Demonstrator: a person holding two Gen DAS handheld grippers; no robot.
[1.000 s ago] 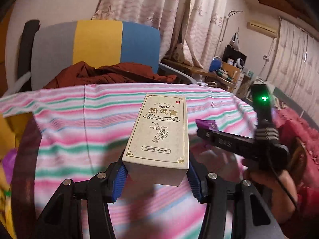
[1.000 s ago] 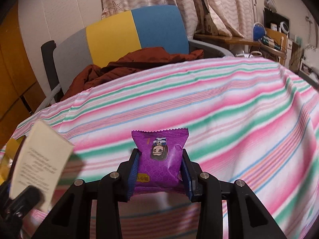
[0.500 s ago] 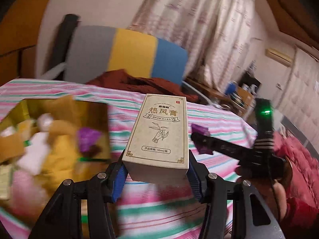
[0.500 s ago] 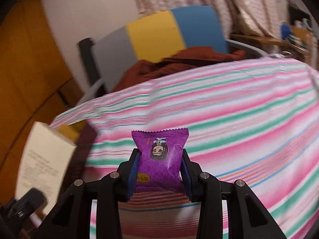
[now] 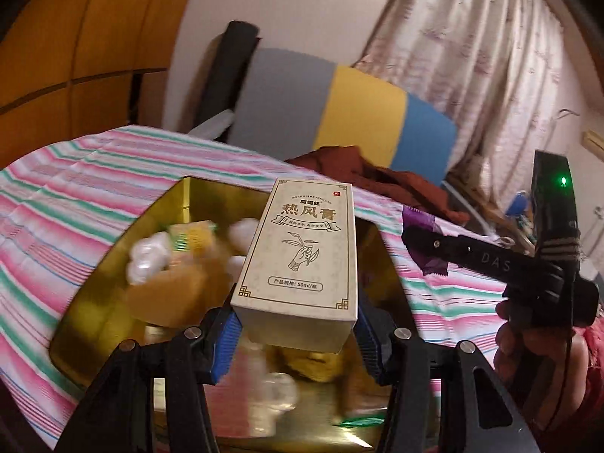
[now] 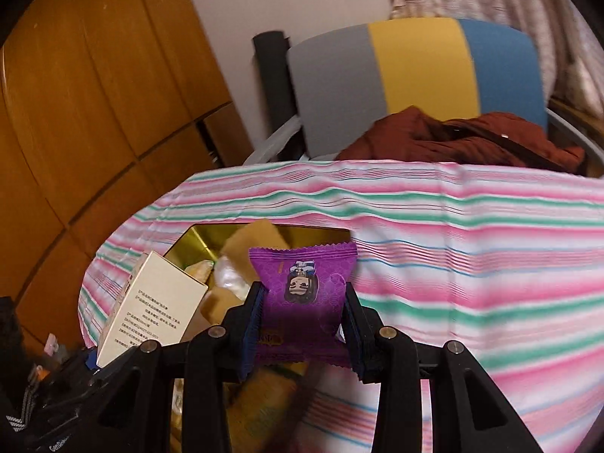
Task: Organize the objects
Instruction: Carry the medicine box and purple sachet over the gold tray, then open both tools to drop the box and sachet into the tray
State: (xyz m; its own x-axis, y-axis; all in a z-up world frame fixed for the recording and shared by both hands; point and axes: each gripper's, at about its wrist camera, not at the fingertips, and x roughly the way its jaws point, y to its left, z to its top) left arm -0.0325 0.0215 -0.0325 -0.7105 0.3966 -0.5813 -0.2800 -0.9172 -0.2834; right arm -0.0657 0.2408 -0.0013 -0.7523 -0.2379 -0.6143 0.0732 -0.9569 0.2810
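Note:
My left gripper [image 5: 296,334] is shut on a cream carton with Chinese print [image 5: 302,249], held upright over a gold tin [image 5: 113,249]. The tin sits on the striped tablecloth [image 5: 56,219] and holds several blurred packets and white wrapped pieces. My right gripper [image 6: 304,322] is shut on a purple snack packet [image 6: 304,290] with a cartoon face, above the tin's right edge [image 6: 196,238]. In the left wrist view the right gripper [image 5: 426,249] shows at the right with the purple packet [image 5: 434,264], a hand below it. In the right wrist view the cream carton [image 6: 151,309] shows at lower left.
A grey, yellow and blue chair [image 6: 415,68] stands behind the table with a rust-brown garment [image 6: 472,143] on its seat. Wooden panels [image 6: 94,94] fill the left. Curtains [image 5: 472,56] hang at the back right. The striped cloth [image 6: 490,245] spreads to the right of the tin.
Both grippers swung left with their loads. The gold tin, out of sight a second ago, now lies beneath the carton and the purple packet. Both grips are unchanged.

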